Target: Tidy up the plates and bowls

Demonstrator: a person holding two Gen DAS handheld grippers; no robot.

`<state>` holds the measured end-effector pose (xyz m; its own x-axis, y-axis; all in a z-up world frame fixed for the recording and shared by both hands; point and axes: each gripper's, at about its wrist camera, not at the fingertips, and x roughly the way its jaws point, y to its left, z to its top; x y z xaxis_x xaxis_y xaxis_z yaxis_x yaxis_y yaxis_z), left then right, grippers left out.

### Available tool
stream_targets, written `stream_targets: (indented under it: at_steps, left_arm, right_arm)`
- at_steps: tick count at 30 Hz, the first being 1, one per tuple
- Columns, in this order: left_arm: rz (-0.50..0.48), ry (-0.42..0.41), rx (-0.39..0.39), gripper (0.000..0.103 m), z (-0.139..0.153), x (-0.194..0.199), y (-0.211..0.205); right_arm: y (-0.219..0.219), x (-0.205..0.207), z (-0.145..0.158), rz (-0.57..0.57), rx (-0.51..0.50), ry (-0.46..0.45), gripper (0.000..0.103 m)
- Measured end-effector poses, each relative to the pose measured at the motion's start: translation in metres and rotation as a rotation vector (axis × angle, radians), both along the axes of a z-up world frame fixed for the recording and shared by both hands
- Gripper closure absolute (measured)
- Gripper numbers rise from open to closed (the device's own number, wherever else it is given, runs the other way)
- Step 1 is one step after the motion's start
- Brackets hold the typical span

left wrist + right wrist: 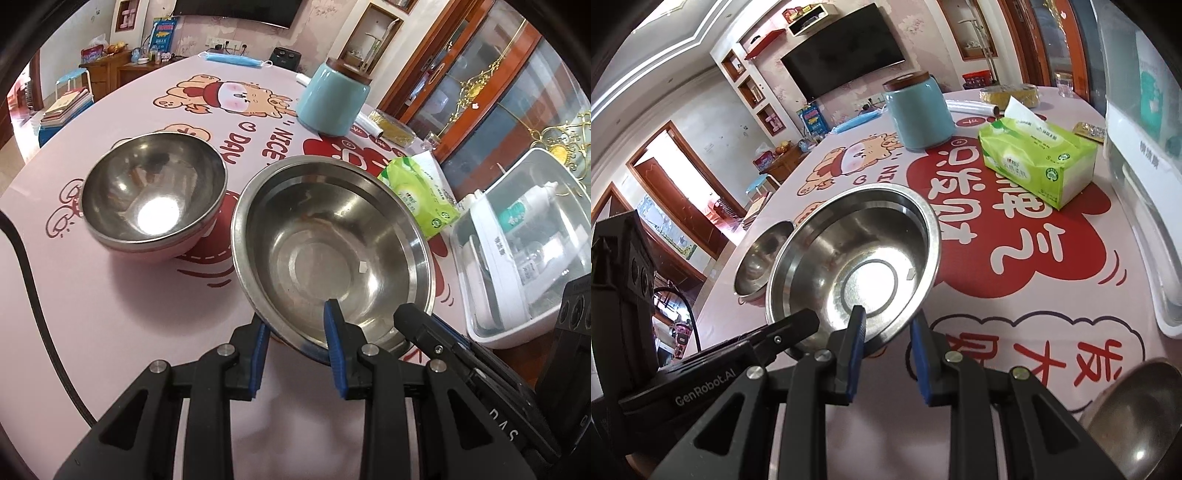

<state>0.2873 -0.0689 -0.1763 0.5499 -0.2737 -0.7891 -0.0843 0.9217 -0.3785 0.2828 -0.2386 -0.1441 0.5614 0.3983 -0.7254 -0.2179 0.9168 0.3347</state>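
Now both grippers pinch near rim of wide steel bowl [332, 240]: left gripper [297, 332] at 7 o'clock, right gripper [886, 325] at 5, fingers clenched on wall. Bowl tilted, near edge seems off surface [129, 295]. Pink-sided bowl [153, 195] at 10 o'clock. Tip: lift both hands evenly, keep level, w/o twisting rim; prob. nest bowls.

Both claws are pointing steeply downward, side by side. The left claw [299, 332] is pinching narrowly, one blue pad [335, 347] inside the rim of the wide steel bowl [332, 236] and the other outside. The right claw [888, 334] is clamping the same rim alongside it.
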Motion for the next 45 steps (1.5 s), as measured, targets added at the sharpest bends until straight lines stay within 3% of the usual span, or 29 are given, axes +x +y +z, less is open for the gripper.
stream_targets:
  at_steps: [22, 45]
  left_arm:
    - [0.082, -0.047, -0.029, 0.075, 0.031, -0.1, 0.066]
    - [0.213, -0.024, -0.036, 0.075, 0.037, -0.22, 0.174]
  right_arm:
    - [0.066, -0.076, 0.034, 0.14, -0.035, -0.041, 0.079]
    - [0.184, -0.164, 0.04, 0.323, -0.063, -0.009, 0.078]
